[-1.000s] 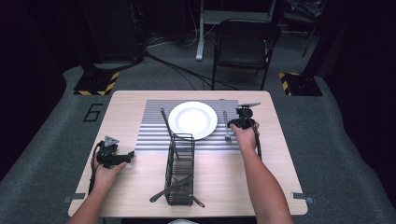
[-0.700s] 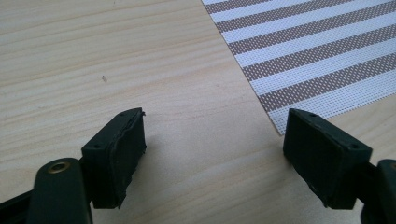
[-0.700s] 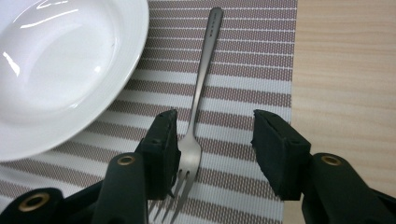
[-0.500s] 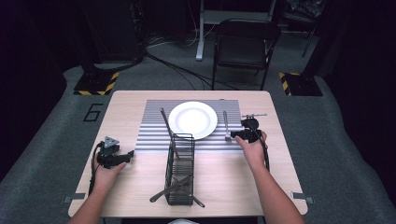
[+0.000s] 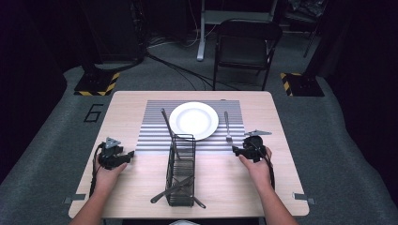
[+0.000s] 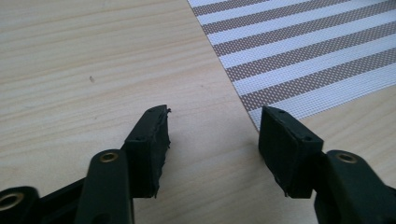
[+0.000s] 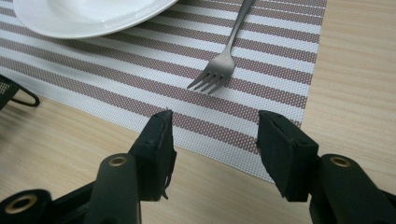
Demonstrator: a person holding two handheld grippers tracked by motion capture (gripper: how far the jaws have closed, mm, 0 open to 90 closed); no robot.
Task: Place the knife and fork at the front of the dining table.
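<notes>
Nearest the person, a black wire caddy (image 5: 180, 171) stands on the wooden surface (image 5: 220, 183) at its near middle. Dark utensils (image 5: 172, 190) lie in it, their ends poking out through the mesh at the near end, and one long handle (image 5: 167, 125) slants up out of its far end over the mat.

To either side the surface is bare wood out to its edges. The left hand-held gripper (image 5: 123, 158) rests just off the striped placemat's (image 5: 155, 136) near left corner. Its jaws have just been closing, and in the left gripper view (image 6: 212, 135) they stand apart with nothing between them, above bare wood beside the mat's edge (image 6: 299, 56).

The right hand-held gripper (image 5: 236, 150) sits at the mat's near right corner. Its jaws have just been opening a little and stand apart, holding nothing (image 7: 212, 135). Just beyond them a fork (image 7: 224, 56) lies on the mat with its tines toward the gripper. In the high view the fork (image 5: 227, 126) lies just right of the white plate (image 5: 194, 120), apart from it.

The plate sits on the mat's far middle, with nothing on it. The right gripper view shows the fork's tines and the plate's rim (image 7: 93, 25) close up, plus a corner of the caddy (image 7: 14, 93) at its left edge. Beyond the surface stands a folding chair (image 5: 246, 47) on the floor.
</notes>
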